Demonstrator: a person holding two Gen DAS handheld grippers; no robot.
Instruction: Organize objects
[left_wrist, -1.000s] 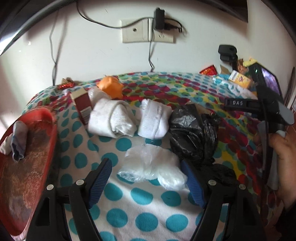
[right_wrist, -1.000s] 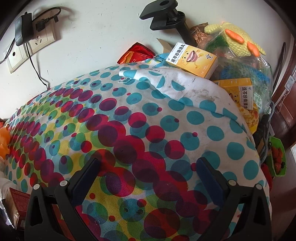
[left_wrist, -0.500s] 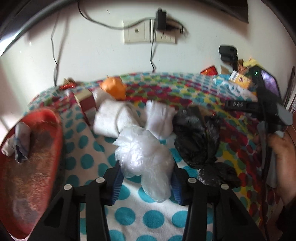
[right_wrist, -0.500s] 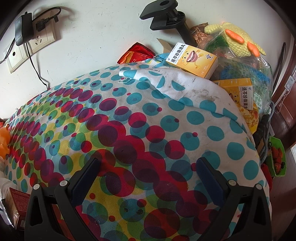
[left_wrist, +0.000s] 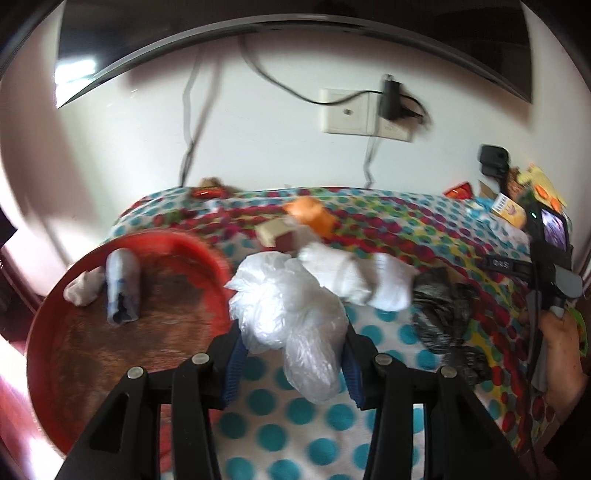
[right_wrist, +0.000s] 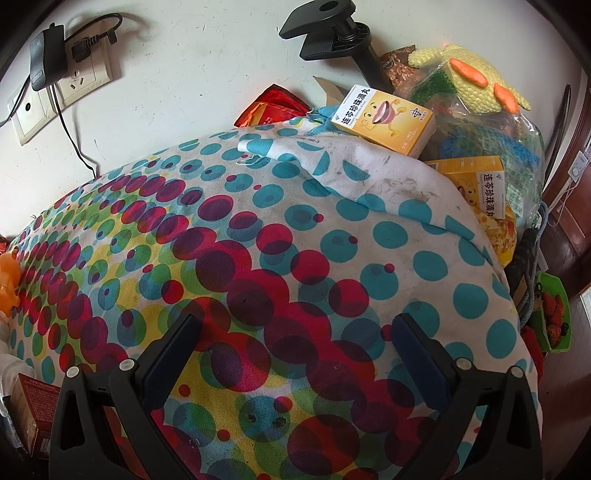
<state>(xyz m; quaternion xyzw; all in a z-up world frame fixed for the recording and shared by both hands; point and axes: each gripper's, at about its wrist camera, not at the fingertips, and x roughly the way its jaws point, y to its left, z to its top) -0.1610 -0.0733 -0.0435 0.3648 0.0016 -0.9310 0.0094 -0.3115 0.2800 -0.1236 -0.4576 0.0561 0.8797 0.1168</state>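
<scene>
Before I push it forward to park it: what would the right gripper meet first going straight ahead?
Probably only the bare polka-dot cloth ahead of the open right gripper; nothing lies between its fingers. Depth is unclear.

The orange toy (right_wrist: 8, 275) is cut off at the frame edge; left view blurred, possibly motion.

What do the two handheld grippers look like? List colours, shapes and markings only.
The left gripper has black angular plastic finger arms with triangular cut-outs, silver round bolts and blue ribbed pads. The right gripper has the same black frame and silver bolts, with dark navy pads. No cables, sleeves or markings show on either.
</scene>
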